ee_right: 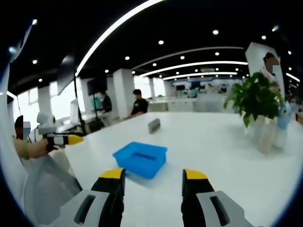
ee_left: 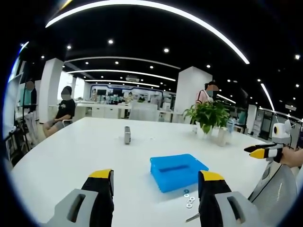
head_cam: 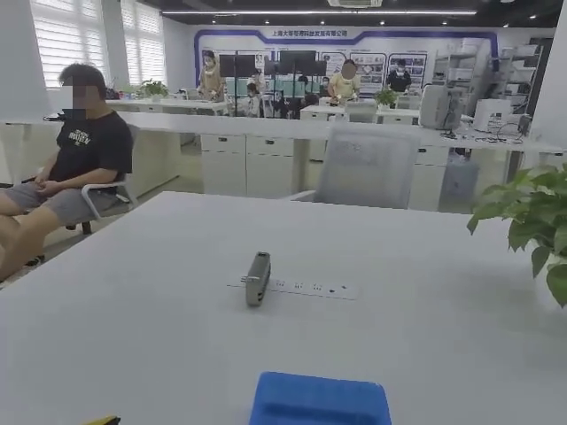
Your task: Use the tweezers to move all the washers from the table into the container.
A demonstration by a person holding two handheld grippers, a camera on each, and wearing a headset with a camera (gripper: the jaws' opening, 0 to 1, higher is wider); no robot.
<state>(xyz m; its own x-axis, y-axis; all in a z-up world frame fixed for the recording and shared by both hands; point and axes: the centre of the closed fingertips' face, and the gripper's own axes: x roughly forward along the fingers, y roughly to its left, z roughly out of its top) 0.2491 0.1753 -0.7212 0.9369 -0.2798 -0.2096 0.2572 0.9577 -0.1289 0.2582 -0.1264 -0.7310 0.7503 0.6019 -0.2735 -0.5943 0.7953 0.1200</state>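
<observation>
Washers (ee_left: 188,201) lie on table (ee_left: 71,161) beside container (ee_left: 177,171), none moved yet; left gripper (ee_left: 156,176) and right gripper (ee_right: 153,174) gape wide, empty.

blue container (ee_left: 177,170), white table (head_cam: 425,354)

Grey oblong device (head_cam: 257,278) upright at left end of socket strip (head_cam: 312,288). Potted plant (head_cam: 532,221) at right edge. Grey office chair (head_cam: 365,168) farther back, centre. Seated person (head_cam: 75,173) (black T-shirt) far left.

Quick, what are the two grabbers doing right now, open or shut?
Left gripper: open, holding nothing.
Right gripper: open, holding nothing.
</observation>
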